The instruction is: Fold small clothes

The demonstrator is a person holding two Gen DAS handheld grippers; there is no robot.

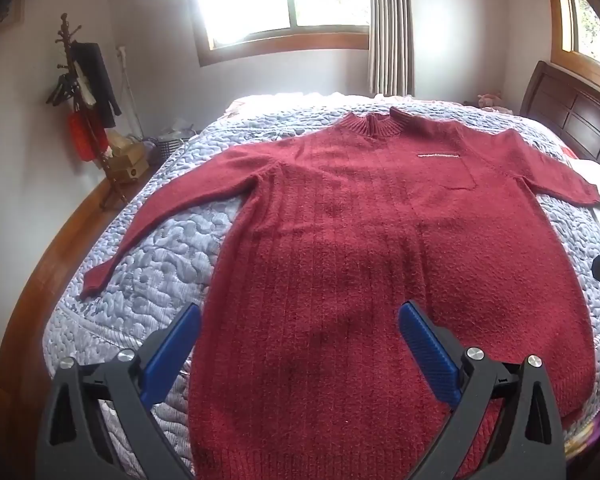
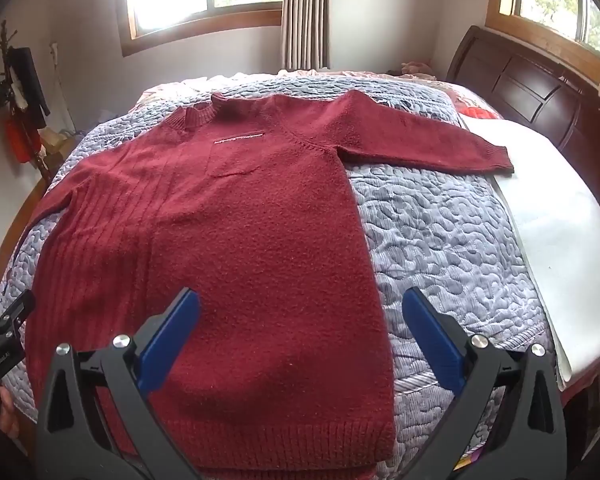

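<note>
Spread flat on the quilt (image 1: 160, 248), the red sweater (image 1: 340, 240) lies below both spread-apart, empty grippers (image 1: 300, 324) (image 2: 300, 312).

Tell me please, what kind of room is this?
Most likely a bedroom: a bed with a grey-blue quilted cover, a dark wooden headboard, and a wooden coat stand hung with clothes.

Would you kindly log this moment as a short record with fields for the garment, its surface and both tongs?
garment: red sweater, spread flat, face up, sleeves out to both sides
surface: quilted bedspread on a bed
fold state: none made yet
left tongs: open, over the lower body of the sweater, holding nothing
right tongs: open, over the sweater's right side edge, holding nothing
</note>
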